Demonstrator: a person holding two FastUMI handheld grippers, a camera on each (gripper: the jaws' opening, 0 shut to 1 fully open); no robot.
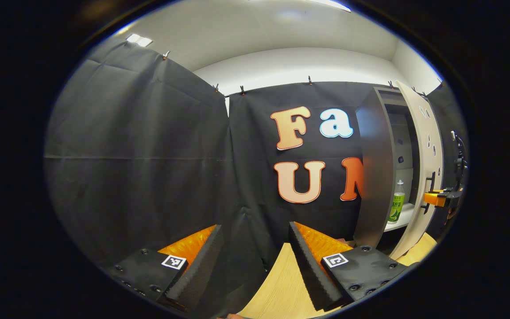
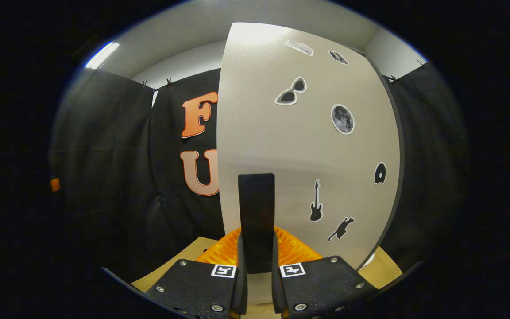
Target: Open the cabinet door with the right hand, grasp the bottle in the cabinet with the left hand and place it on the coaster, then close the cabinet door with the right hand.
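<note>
In the left gripper view a tall grey cabinet (image 1: pixel 372 177) stands at the right with its pale door (image 1: pixel 427 146) swung partly outward. A bottle (image 1: pixel 397 201) with a green label and white cap stands upright on a shelf inside. My left gripper (image 1: pixel 255 261) is open, low and well left of the cabinet, with nothing between its fingers. Farther off, my right gripper (image 1: pixel 436 198) is at the door's handle. In the right gripper view, my right gripper (image 2: pixel 257 270) is shut on the dark vertical handle (image 2: pixel 256 212) of the sticker-covered door (image 2: pixel 308 146).
A light wooden tabletop (image 1: pixel 281 288) lies below my left gripper and runs toward the cabinet's foot. Black cloth walls surround the booth. The tabletop (image 2: pixel 184 257) also shows under the door in the right gripper view.
</note>
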